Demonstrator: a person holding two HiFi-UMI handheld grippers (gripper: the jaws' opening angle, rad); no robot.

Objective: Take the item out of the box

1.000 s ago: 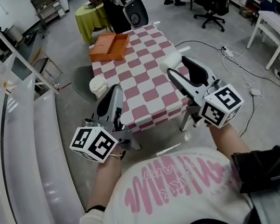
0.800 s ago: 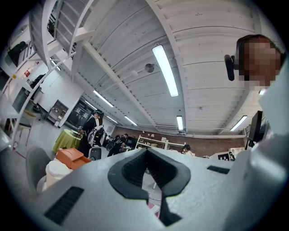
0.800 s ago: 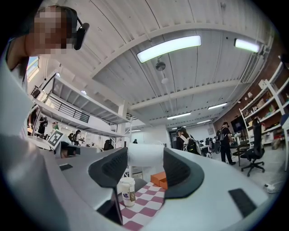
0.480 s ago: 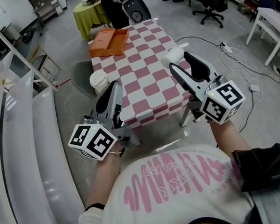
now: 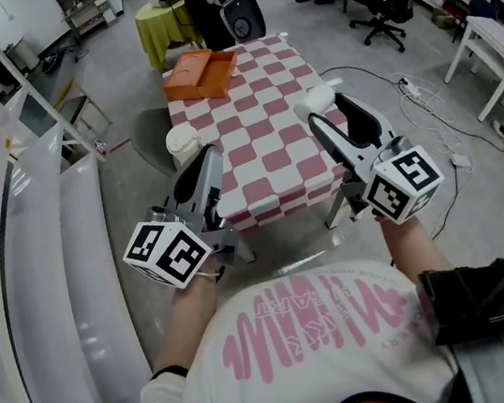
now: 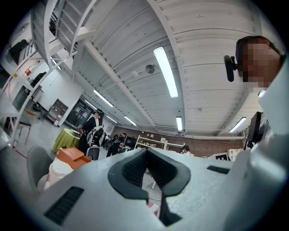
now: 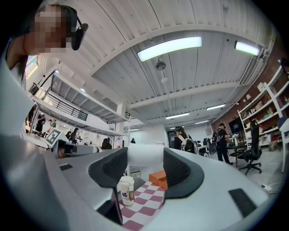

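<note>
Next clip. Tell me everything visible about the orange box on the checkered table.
The orange box is shallow and rectangular, plain and matte, like cardboard or plastic. It seems to be open, with a flat second panel, perhaps its lid, lying alongside. It sits skewed at the far left corner of the red-and-white checkered table, resting on the cloth with nothing else touching it. Nothing shows inside it from the head view, and the gripper views show only its outer walls.

One box (image 5: 202,73), one cup (image 5: 183,145), one roll (image 5: 314,101)
</note>
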